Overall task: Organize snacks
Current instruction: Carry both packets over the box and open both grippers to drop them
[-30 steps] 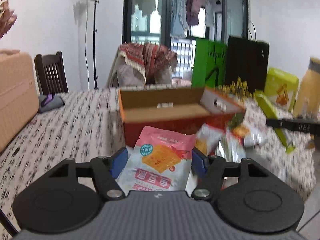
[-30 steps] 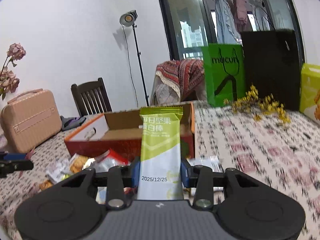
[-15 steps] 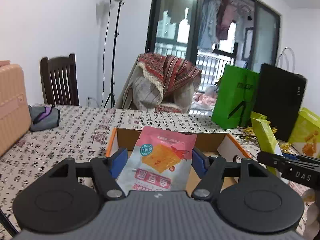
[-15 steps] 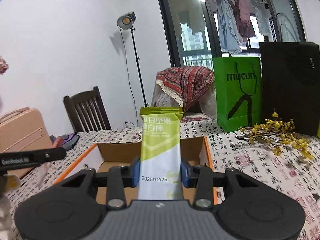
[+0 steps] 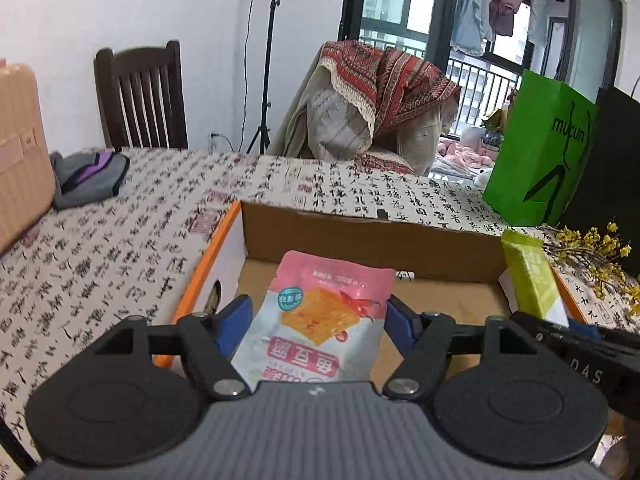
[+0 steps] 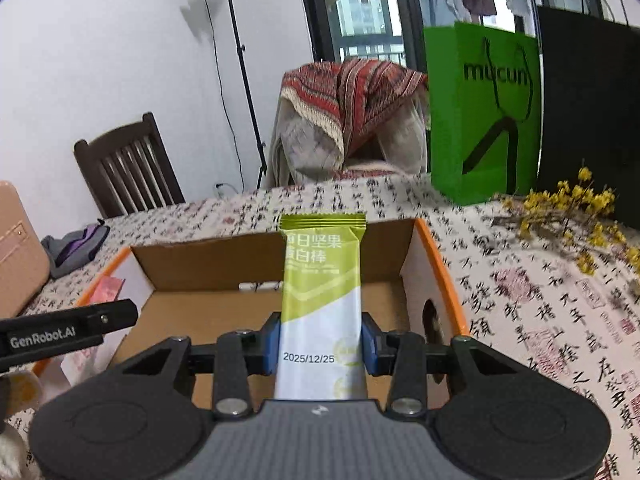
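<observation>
My left gripper (image 5: 318,326) is shut on a pink snack pouch (image 5: 320,320) and holds it over the open orange cardboard box (image 5: 360,236). My right gripper (image 6: 320,342) is shut on a green nut bar (image 6: 322,280) and holds it upright over the same box (image 6: 208,260). The box floor shows bare brown cardboard. The green bar (image 5: 530,280) and the right gripper's finger also show at the right in the left wrist view. The left gripper's finger (image 6: 68,330) and a corner of the pink pouch (image 6: 108,286) show at the left in the right wrist view.
The table has a calligraphy-print cloth (image 5: 120,240). A green paper bag (image 6: 484,112), a black bag (image 6: 592,112) and yellow flowers (image 6: 568,208) stand at the back right. A pink case (image 5: 20,152) and a grey cloth (image 5: 88,176) lie at the left. A chair (image 6: 128,164) stands behind.
Both grippers have risen and moved forward with their snacks, from in front of the box to over its open top. The loose snack pile has dropped out of view.
</observation>
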Demonstrator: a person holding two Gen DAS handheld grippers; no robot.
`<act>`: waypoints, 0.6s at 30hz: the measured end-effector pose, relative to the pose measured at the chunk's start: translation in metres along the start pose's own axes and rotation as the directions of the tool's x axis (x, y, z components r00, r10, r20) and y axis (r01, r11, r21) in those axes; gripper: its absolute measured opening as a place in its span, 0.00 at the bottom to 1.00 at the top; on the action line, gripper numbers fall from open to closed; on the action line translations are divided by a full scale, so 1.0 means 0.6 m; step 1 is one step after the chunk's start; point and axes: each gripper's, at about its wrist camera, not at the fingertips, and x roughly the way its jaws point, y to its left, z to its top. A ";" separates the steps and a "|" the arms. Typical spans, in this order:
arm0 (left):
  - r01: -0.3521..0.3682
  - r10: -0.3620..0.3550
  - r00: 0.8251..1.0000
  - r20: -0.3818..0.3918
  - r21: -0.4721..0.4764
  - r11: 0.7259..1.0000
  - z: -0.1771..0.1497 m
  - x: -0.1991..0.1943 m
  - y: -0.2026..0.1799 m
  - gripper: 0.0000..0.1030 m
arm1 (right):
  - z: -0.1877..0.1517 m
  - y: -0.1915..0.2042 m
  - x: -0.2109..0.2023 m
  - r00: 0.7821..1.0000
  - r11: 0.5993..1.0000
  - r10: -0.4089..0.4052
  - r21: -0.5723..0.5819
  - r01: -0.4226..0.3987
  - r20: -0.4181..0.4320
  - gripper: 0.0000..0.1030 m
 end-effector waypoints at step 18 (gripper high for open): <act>0.092 -0.087 0.987 0.135 -0.029 0.995 -0.044 -0.129 0.052 1.00 | -0.050 -0.028 -0.135 0.990 0.995 0.092 0.015 -0.094 0.110 1.00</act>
